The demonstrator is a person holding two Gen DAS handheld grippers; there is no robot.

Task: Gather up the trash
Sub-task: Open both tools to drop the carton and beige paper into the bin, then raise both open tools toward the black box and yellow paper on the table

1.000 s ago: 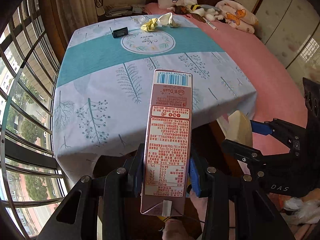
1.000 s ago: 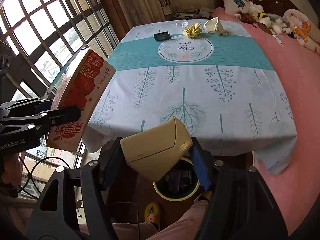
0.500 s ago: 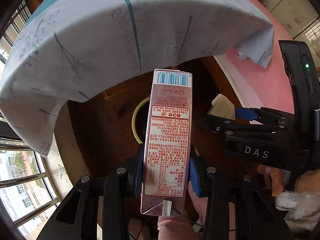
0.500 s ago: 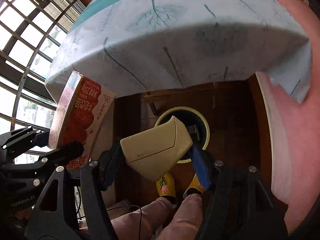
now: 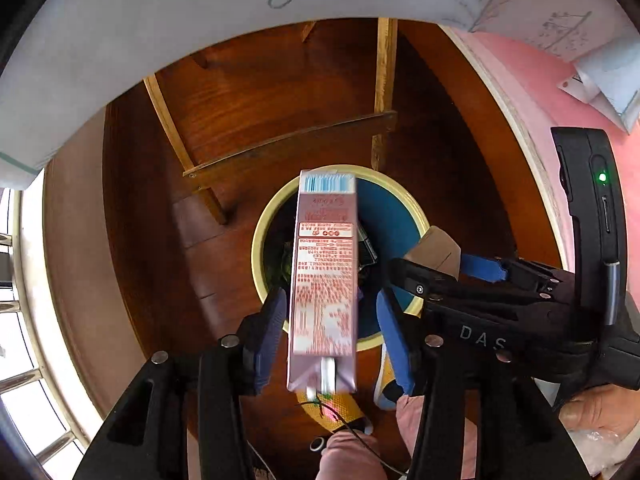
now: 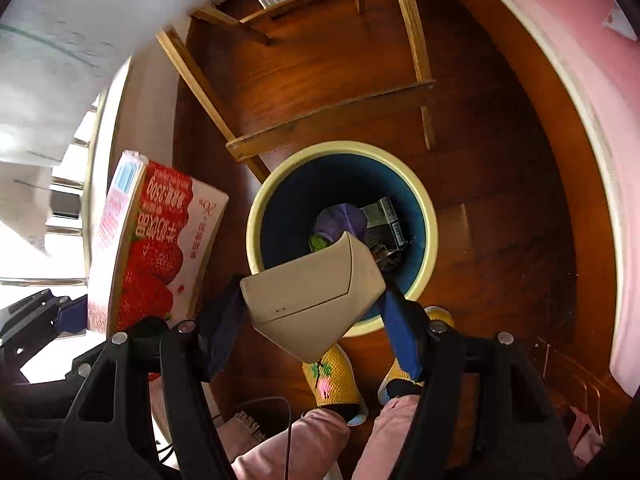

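- Left gripper (image 5: 332,344) points steeply down; its jaws have just been opening and now stand clear of the pink milk carton (image 5: 325,280), with a gap on each side. The carton is blurred, so it is probably already slipping free rather than held.
- Right gripper (image 6: 316,312) is clamped on a cream folded carton (image 6: 316,300), its blue pads (image 6: 400,332) pressing both flanks, the carton tilted with its gabled end toward the bin.
- Both cartons hang above the yellow-rimmed wastebasket (image 6: 256,216), whose dark blue inside already holds a purple wrapper (image 6: 340,220) and a small grey box (image 6: 382,220).
- Handling, as a judgement: both look like empty paperboard cartons, light and fairly stiff along the edges but easy to dent on the broad faces. Gripping across the narrow sides near the middle suits them; their coated surface may slide under a loose pinch.
- Around the bin lie the wooden floor (image 6: 500,208), the table's wooden braces (image 6: 332,116) and the overhanging tablecloth (image 5: 160,20). The person's yellow slippers (image 6: 336,380) stand just beside the rim.
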